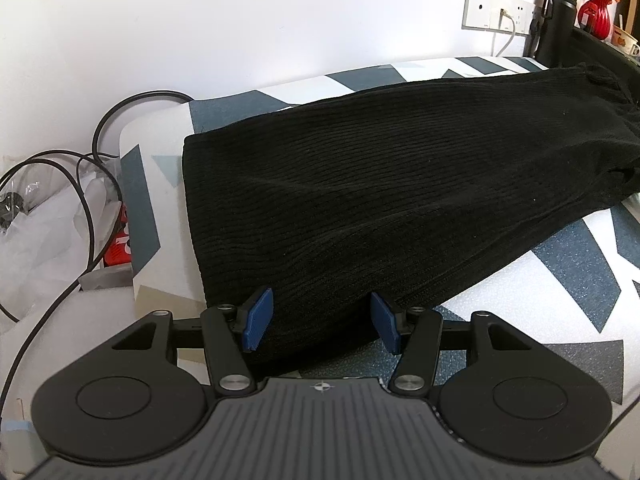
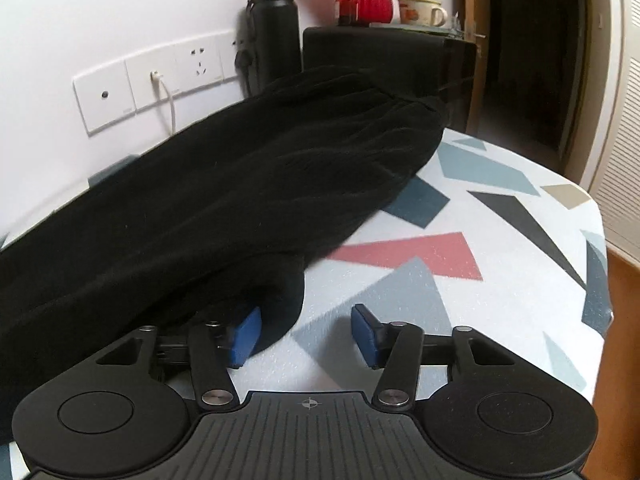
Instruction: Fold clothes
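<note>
My left gripper: pads apart, black ribbed garment edge between them, unpinched.
My right gripper: pads apart; garment corner lies against the left pad only.
Garment: stretched ahead across the patterned bench.

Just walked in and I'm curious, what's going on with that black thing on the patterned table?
A person is working with a hand-held gripper in each hand on a black ribbed knit garment spread along a table with a geometric-pattern cover. The left hand-held gripper straddles one edge of the fabric, blue pads apart. The right hand-held gripper has a bunched end of the cloth against one pad, with a gap to the other pad. No fold is made yet.
</note>
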`<state>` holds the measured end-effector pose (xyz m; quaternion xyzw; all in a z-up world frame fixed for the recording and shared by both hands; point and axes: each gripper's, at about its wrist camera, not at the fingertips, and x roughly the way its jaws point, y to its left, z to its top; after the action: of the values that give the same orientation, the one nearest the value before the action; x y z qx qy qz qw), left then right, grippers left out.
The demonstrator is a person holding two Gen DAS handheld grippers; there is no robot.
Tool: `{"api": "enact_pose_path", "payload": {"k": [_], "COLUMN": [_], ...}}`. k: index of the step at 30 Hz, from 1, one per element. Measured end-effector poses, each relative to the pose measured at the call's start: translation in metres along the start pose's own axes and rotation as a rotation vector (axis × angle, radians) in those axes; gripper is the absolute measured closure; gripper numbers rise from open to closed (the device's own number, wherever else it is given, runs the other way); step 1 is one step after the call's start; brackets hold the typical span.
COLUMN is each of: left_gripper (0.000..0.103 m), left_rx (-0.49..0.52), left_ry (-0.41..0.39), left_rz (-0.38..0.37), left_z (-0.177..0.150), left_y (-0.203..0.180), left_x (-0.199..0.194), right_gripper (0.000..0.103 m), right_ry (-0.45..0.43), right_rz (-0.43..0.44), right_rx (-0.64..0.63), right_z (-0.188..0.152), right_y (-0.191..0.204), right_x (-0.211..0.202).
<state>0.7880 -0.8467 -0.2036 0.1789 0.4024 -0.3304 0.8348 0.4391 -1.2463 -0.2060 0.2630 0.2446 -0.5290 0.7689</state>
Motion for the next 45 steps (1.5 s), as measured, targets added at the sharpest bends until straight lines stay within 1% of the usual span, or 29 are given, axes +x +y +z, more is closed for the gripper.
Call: {"api": "enact_pose_path", "payload": {"k": [1, 3, 4, 6, 7, 8, 9, 10, 11, 13, 15, 16, 17, 18, 19, 20, 22, 23, 28, 29, 30, 31, 32, 34, 39, 41, 43, 45], "left_gripper": [0.047, 0.046, 0.046, 0.047, 0.046, 0.046, 0.046, 0.047, 0.047, 0.047, 0.046, 0.047, 0.047, 0.047, 0.047, 0.047, 0.047, 0.047, 0.047, 0.047, 0.047, 0.047, 0.047, 0.047, 0.047, 0.047, 0.047, 0.047], "left_rx": [0.003, 0.003, 0.003, 0.003, 0.002, 0.001, 0.001, 0.0, -0.001, -0.002, -0.001, -0.001, -0.003, -0.004, -0.005, -0.005, -0.007, -0.009, -0.007, -0.007, -0.008, -0.008, -0.007, -0.006, -0.005, -0.001, -0.008, -0.009], "left_ry": [0.002, 0.006, 0.008, 0.012, 0.011, 0.01, 0.009, 0.009, 0.008, 0.006, 0.006, 0.006, 0.005, 0.004, 0.003, 0.002, 0.003, 0.003, 0.004, 0.003, 0.003, 0.002, 0.001, 0.001, 0.008, 0.006, 0.004, 0.002], "left_rz": [0.0, -0.006, -0.01, -0.016, -0.018, -0.019, -0.019, -0.019, -0.019, -0.018, -0.019, -0.019, -0.019, -0.019, -0.018, -0.017, -0.016, -0.016, -0.015, -0.015, -0.014, -0.013, -0.011, -0.01, -0.028, -0.023, -0.024, -0.021], "left_z": [0.0, 0.001, 0.001, 0.002, 0.002, 0.001, 0.001, 0.001, 0.001, 0.001, 0.001, 0.001, 0.001, 0.001, 0.0, 0.0, 0.0, 0.0, 0.001, 0.001, 0.0, 0.0, 0.0, 0.0, 0.001, 0.001, 0.0, 0.0], "left_y": [0.0, 0.001, 0.002, 0.003, 0.003, 0.003, 0.003, 0.003, 0.004, 0.004, 0.003, 0.003, 0.003, 0.004, 0.003, 0.003, 0.003, 0.003, 0.002, 0.002, 0.002, 0.002, 0.002, 0.002, 0.003, 0.002, 0.003, 0.002], "left_x": [0.0, 0.001, 0.001, 0.002, 0.002, 0.002, 0.002, 0.002, 0.002, 0.002, 0.002, 0.002, 0.002, 0.002, 0.002, 0.002, 0.002, 0.002, 0.002, 0.002, 0.002, 0.002, 0.002, 0.002, 0.002, 0.003, 0.003, 0.003], "right_gripper": [0.094, 0.095, 0.095, 0.095, 0.095, 0.095, 0.094, 0.087, 0.076, 0.069, 0.072, 0.08, 0.081, 0.081, 0.08, 0.079, 0.078, 0.078, 0.077, 0.077, 0.078, 0.083, 0.091, 0.098, 0.099, 0.099, 0.099, 0.098], "right_ry": [-0.01, -0.044, -0.066, -0.109, -0.095, -0.041, -0.012, -0.009, -0.019, -0.045, -0.061, -0.069, -0.079, -0.076, -0.061, -0.038, 0.028, 0.048, 0.087, 0.089, 0.085, 0.084, 0.086, 0.105, 0.046, 0.085, 0.127, 0.122], "right_rz": [0.037, 0.094, 0.115, 0.158, 0.166, 0.163, 0.161, 0.16, 0.157, 0.149, 0.12, 0.126, 0.157, 0.21, 0.285, 0.343, 0.419, 0.437, 0.421, 0.421, 0.423, 0.429, 0.437, 0.428, 0.468, 0.434, 0.371, 0.357], "right_rx": [0.054, 0.146, 0.17, 0.218, 0.239, 0.26, 0.281, 0.3, 0.316, 0.345, 0.394, 0.419, 0.44, 0.455, 0.461, 0.474, 0.514, 0.54, 0.705, 0.719, 0.712, 0.7, 0.685, 0.651, 0.741, 0.735, 0.701, 0.707], "right_z": [0.004, 0.01, 0.011, 0.013, 0.01, 0.004, -0.002, -0.009, -0.014, -0.02, -0.023, -0.024, -0.023, -0.021, -0.019, -0.018, -0.019, -0.019, -0.023, -0.022, -0.019, -0.016, -0.015, -0.009, 0.009, 0.003, -0.009, -0.017], "right_y": [-0.006, -0.017, -0.023, -0.036, -0.043, -0.05, -0.055, -0.059, -0.062, -0.066, -0.07, -0.073, -0.075, -0.076, -0.075, -0.073, -0.068, -0.068, -0.074, -0.074, -0.073, -0.071, -0.069, -0.066, -0.096, -0.099, -0.099, -0.099], "right_x": [-0.003, -0.013, -0.018, -0.028, -0.026, -0.017, -0.013, -0.013, -0.016, -0.024, -0.033, -0.037, -0.042, -0.044, -0.044, -0.041, -0.031, -0.025, 0.007, 0.01, 0.011, 0.011, 0.009, 0.004, -0.02, -0.017, -0.012, -0.012]}}
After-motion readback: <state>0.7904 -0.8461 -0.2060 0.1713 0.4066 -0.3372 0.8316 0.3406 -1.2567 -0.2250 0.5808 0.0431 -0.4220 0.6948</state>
